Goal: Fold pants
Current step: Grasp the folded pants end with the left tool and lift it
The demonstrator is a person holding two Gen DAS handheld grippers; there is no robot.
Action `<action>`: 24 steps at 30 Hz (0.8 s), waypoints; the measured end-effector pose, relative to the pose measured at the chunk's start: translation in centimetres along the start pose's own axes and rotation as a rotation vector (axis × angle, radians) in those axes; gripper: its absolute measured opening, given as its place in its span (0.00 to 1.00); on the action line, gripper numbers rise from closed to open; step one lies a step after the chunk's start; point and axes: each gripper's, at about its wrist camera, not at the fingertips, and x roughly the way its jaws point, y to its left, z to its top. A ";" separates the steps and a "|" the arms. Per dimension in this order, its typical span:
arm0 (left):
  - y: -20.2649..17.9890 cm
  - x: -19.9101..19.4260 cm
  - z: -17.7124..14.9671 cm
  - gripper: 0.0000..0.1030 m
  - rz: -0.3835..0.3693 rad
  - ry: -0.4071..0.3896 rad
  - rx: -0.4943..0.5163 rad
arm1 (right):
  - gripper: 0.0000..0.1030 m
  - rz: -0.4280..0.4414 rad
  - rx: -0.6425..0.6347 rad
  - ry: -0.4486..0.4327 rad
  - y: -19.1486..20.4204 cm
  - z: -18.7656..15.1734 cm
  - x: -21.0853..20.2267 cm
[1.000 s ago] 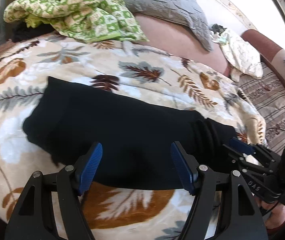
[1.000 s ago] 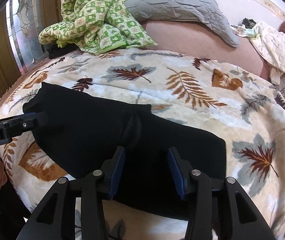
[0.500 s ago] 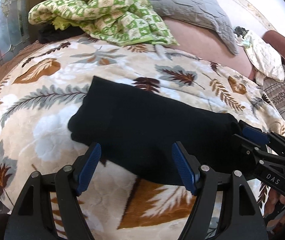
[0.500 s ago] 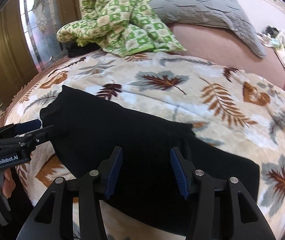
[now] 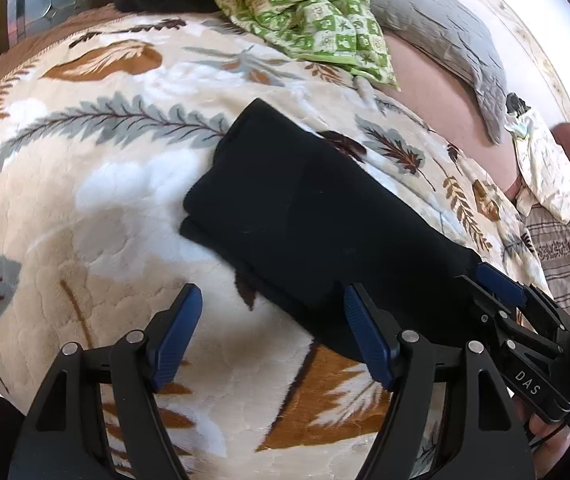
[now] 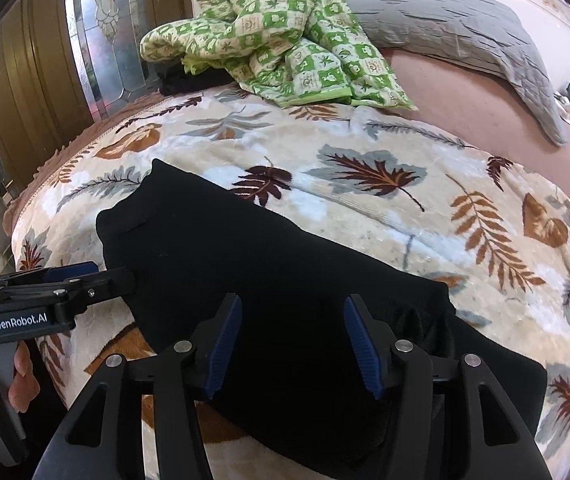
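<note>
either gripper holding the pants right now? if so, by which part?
Nothing is held. The left gripper and right gripper both hang open above the black pants, which lie folded on the leaf-print blanket; the right's jaws have just been opening.

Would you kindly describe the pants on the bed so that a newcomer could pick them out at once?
Start from the cream leaf-print blanket that covers the near part of the bed. On it lies a long, flat band of folded black pants, running slantwise. It is the only plain dark piece lying flat there; the green checked quilt and the grey pillow lie farther back.
</note>
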 end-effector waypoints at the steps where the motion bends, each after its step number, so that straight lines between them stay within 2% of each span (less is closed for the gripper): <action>1: 0.1 0.1 0.0 0.71 -0.004 0.004 -0.004 | 0.53 -0.004 -0.004 0.004 0.2 0.1 0.1; 11: 1.2 0.2 0.2 0.71 -0.058 0.014 -0.040 | 0.53 -0.012 -0.062 0.022 2.4 1.8 1.4; 14: 2.1 -0.2 0.4 0.72 -0.066 0.010 -0.094 | 0.59 -0.003 -0.082 0.014 2.9 2.7 1.9; 17: 2.9 -0.5 0.9 0.82 -0.027 -0.020 -0.152 | 0.62 0.051 -0.071 -0.009 2.9 4.4 2.8; 20: 3.5 0.0 1.4 0.83 -0.030 -0.009 -0.182 | 0.65 0.125 -0.072 0.000 3.3 6.3 4.9; 24: 3.0 0.9 2.2 0.88 -0.014 -0.017 -0.168 | 0.65 0.203 -0.097 0.040 4.4 8.3 8.3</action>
